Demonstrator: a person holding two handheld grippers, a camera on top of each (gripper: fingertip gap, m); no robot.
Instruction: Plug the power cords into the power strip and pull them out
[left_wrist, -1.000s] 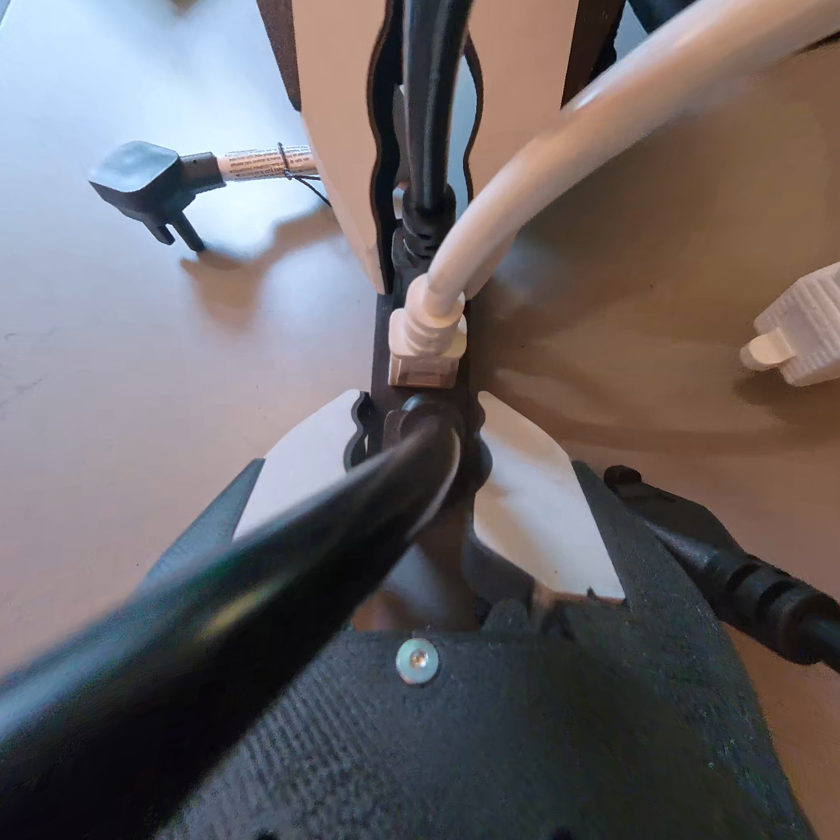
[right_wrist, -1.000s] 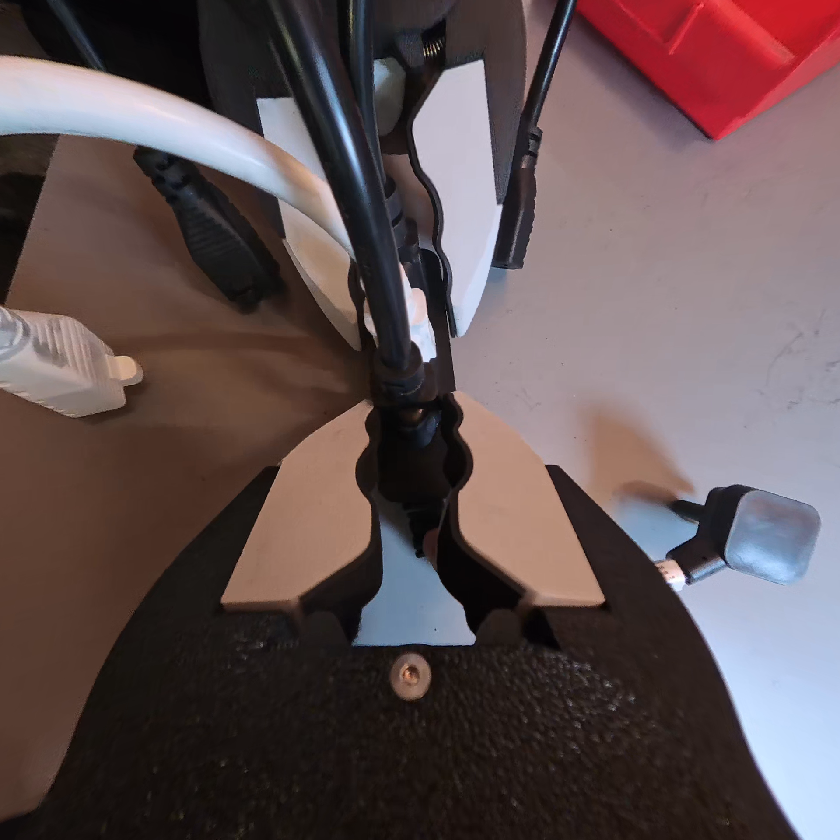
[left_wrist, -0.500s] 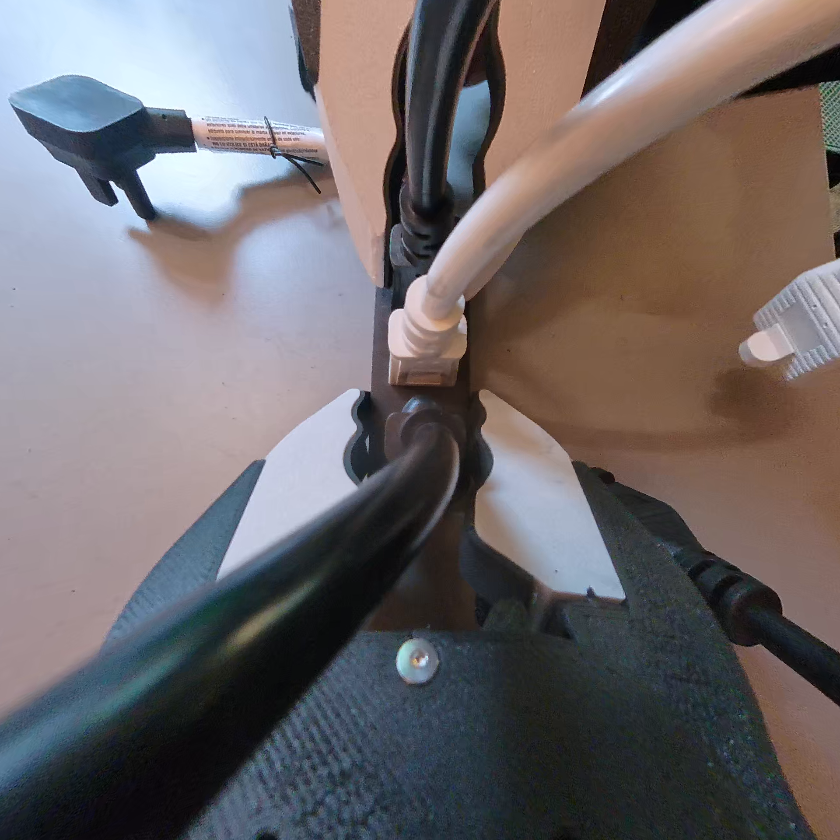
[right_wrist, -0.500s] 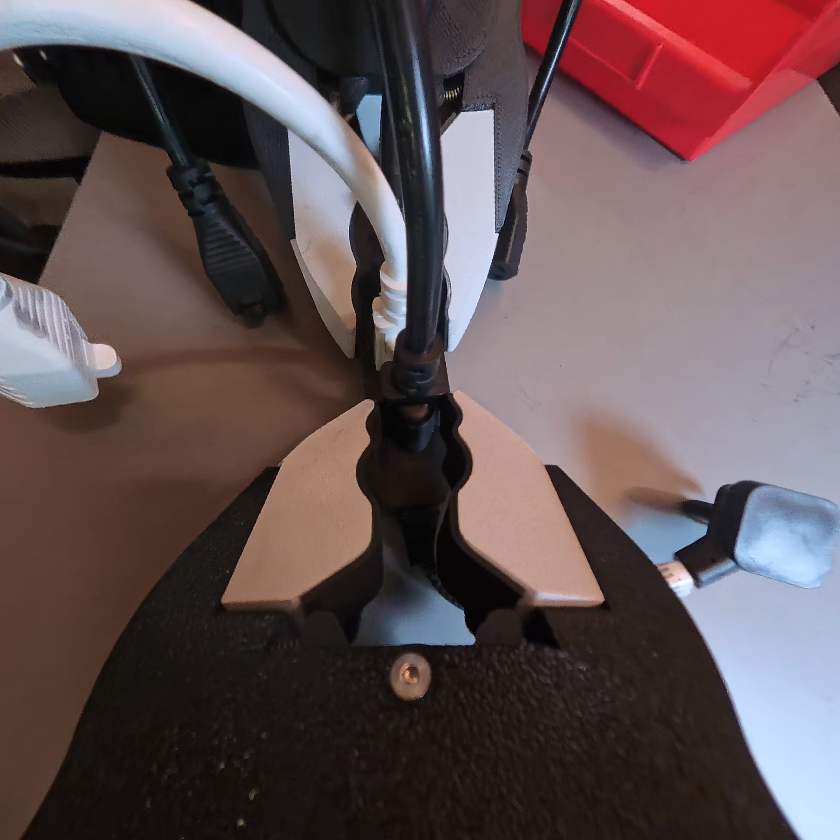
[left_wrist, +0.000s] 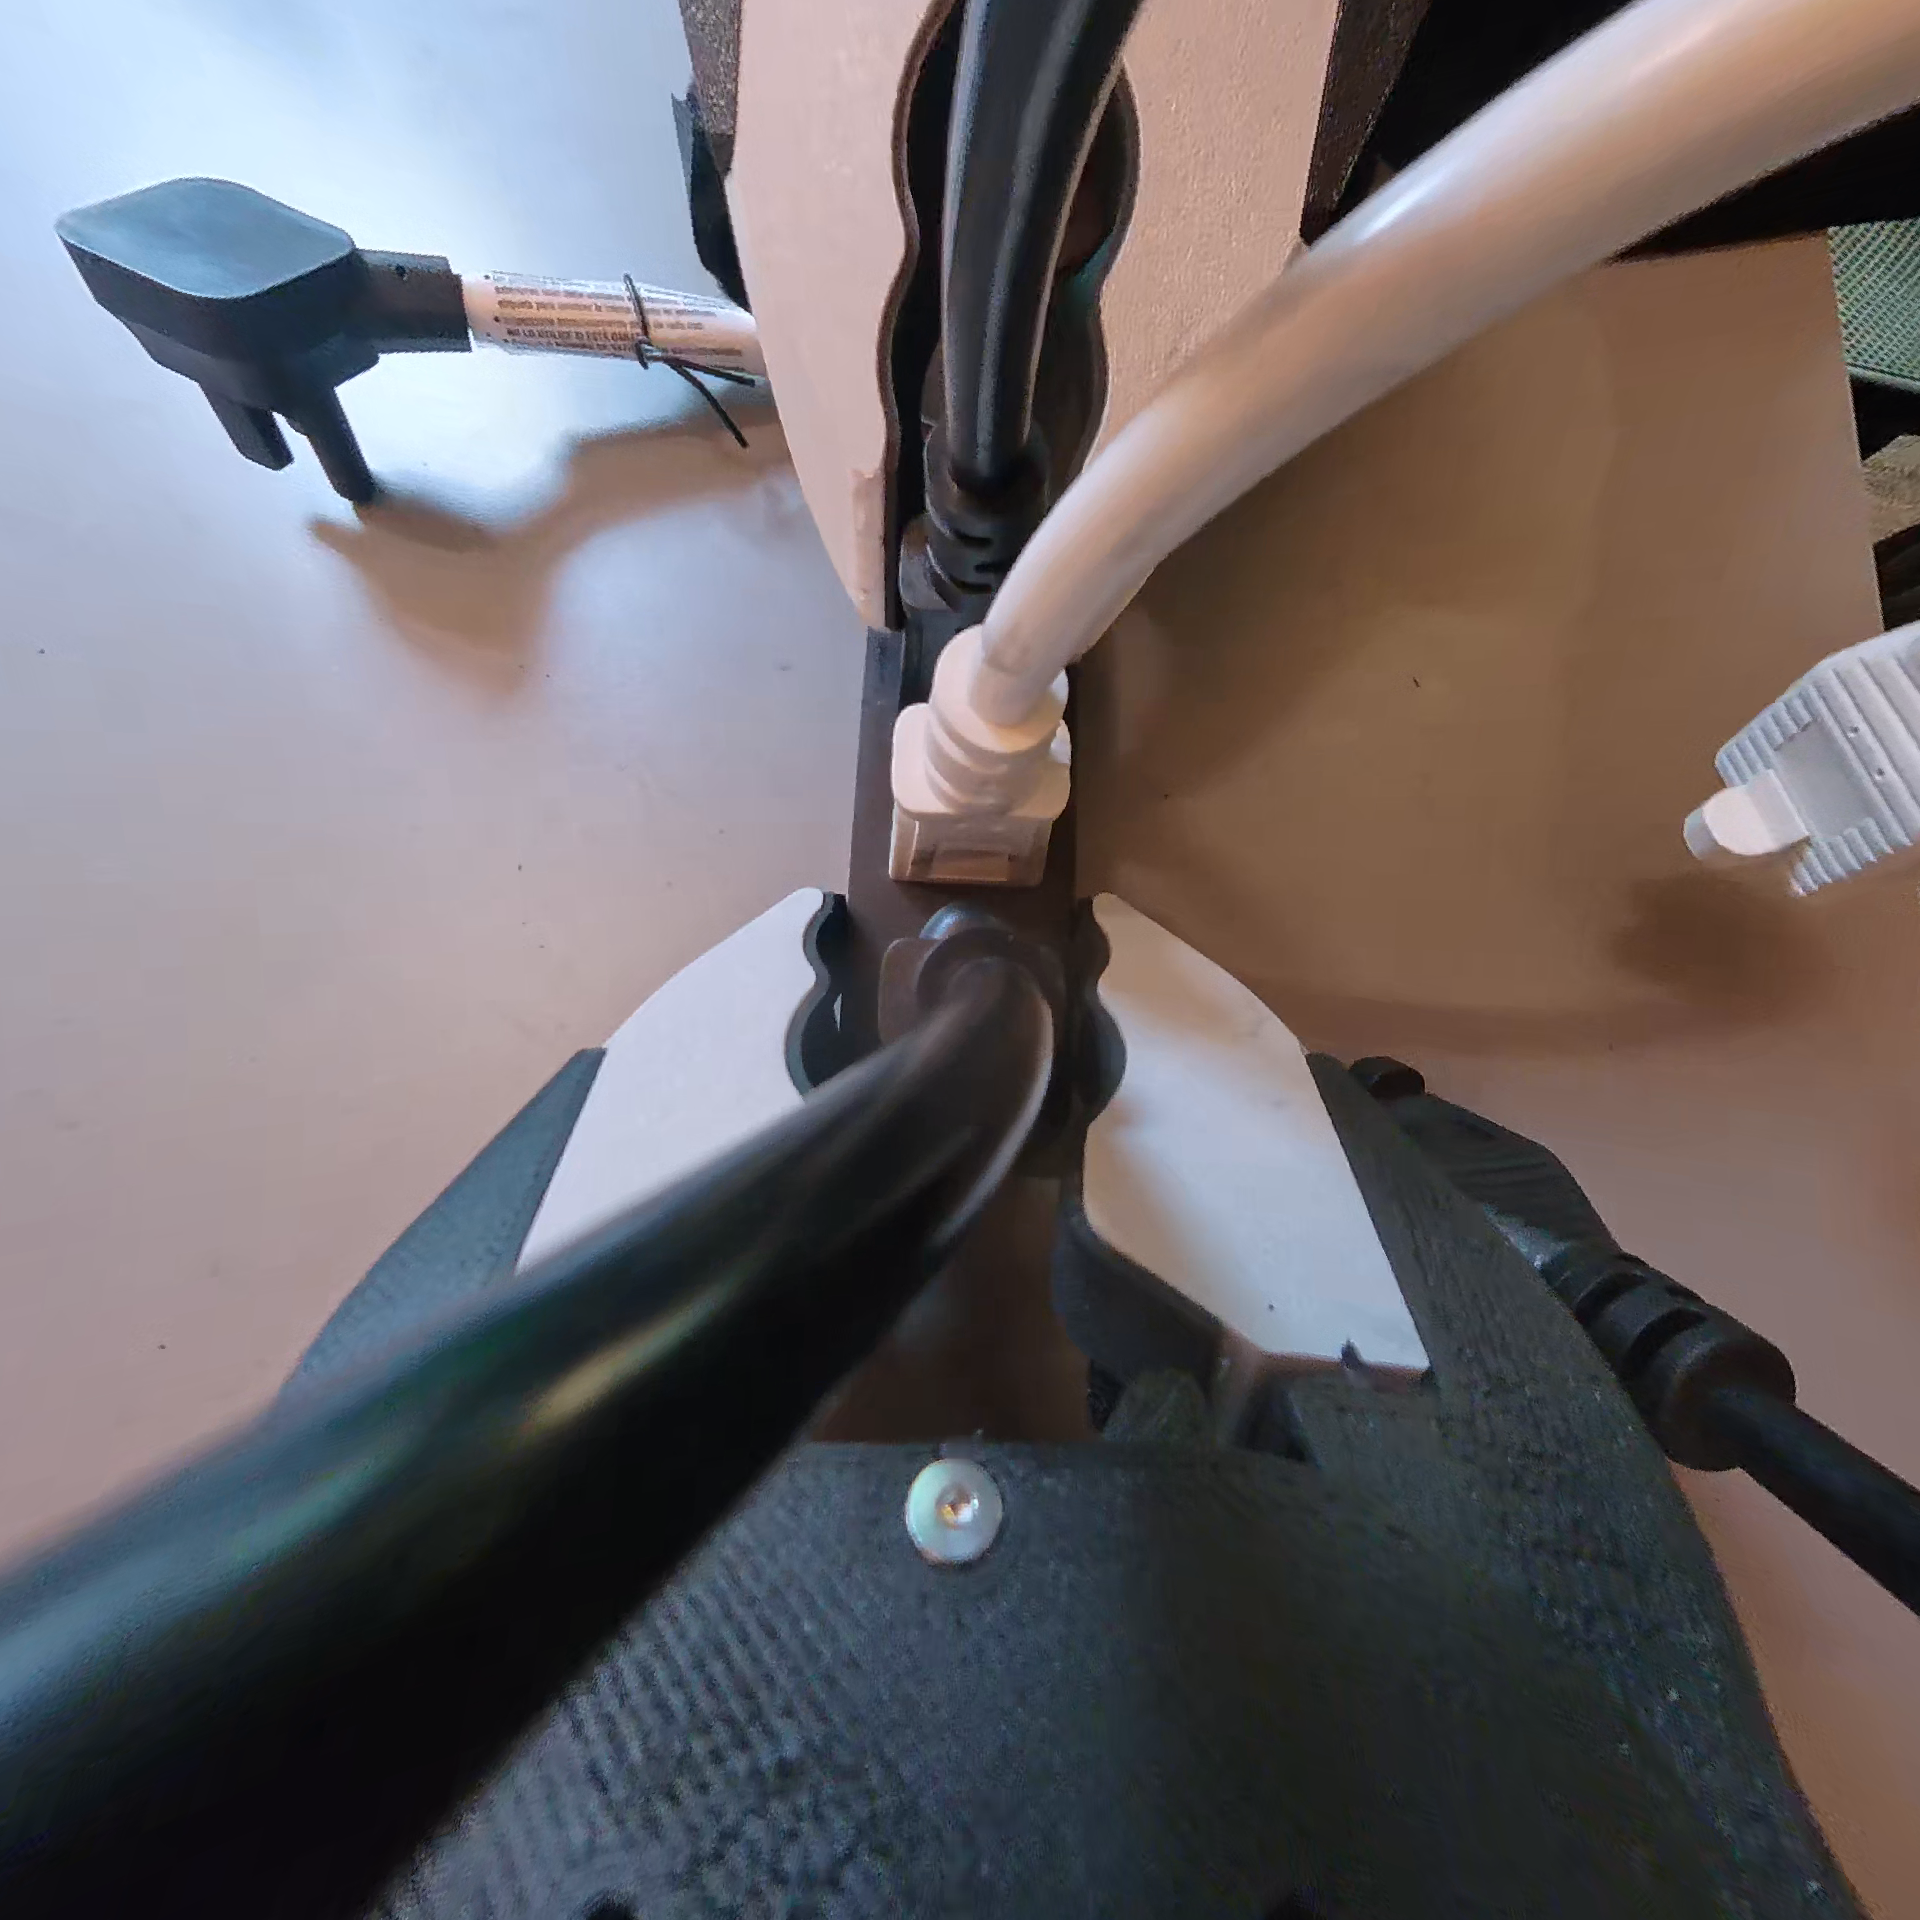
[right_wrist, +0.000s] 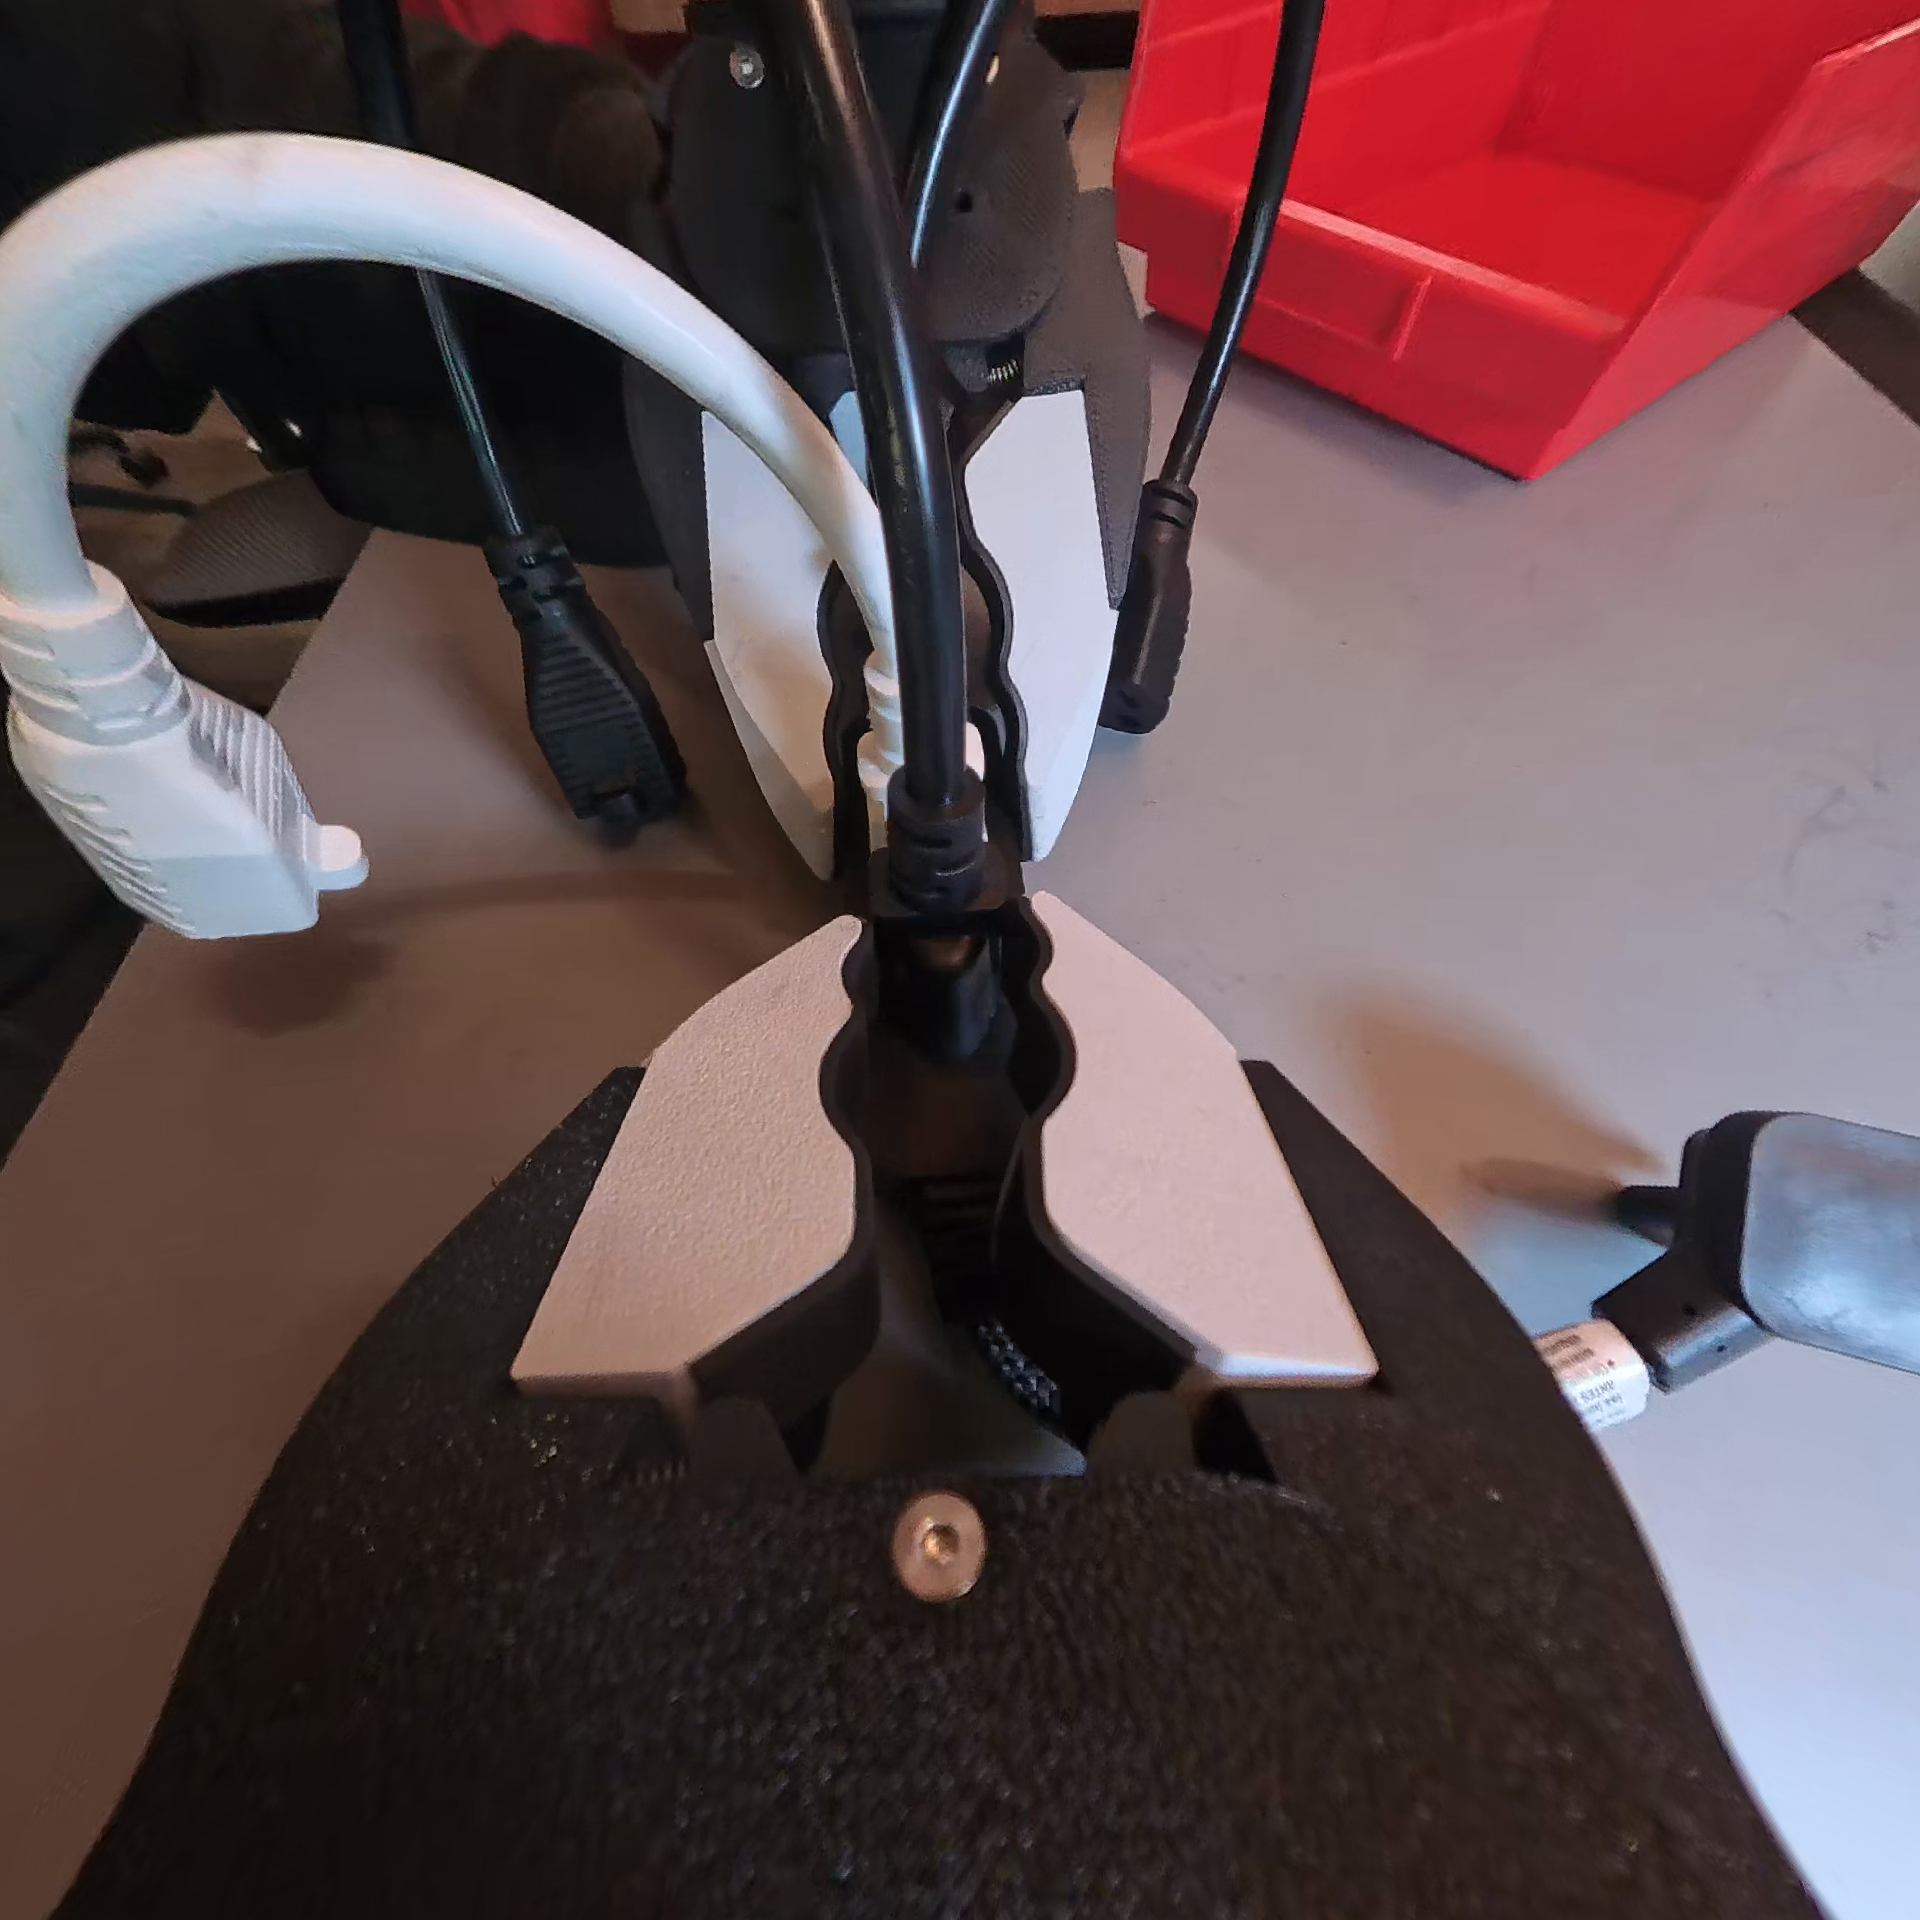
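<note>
Facing each other: both grippers sit at opposite ends of a narrow black power strip (left_wrist: 878, 748), which stands on edge on the table (left_wrist: 364, 831).
Left gripper (left_wrist: 961, 997): fingers closed in on the strip's near end, w/ a black plug (left_wrist: 935, 961) between the tips; thick black cord (left_wrist: 520, 1403) runs from it toward the camera, blurred. Clamped on strip or on plug – can't tell which.
Right gripper (right_wrist: 948, 971): fingers pressed against the strip's other end (right_wrist: 940, 1049); a second black plug (right_wrist: 935, 831) sits in the strip just past the tips, its cord rising up.
Mid strip: white plug (left_wrist: 977, 790) is seated in the strip between the two black ones; white cord (left_wrist: 1299, 343) arcs up & over to the side.
White cord's far end: ribbed white connector (right_wrist: 177, 800) lies on the table, apart from the strip, on the right gripper's left.
Loose plug 1: black angled plug (left_wrist: 208, 281) w/ prongs down rests on the table, well apart from the strip; white label sleeve (left_wrist: 613, 317) on its cord.
Loose plug 2: black connector (right_wrist: 587, 696) lies near the left gripper.
Loose plug 3: slim black connector (right_wrist: 1148, 613) hangs beside the left gripper's other side, tip near the table.
Background: red bin (right_wrist: 1507, 208) on the table, behind the left gripper in the right wrist view.
</note>
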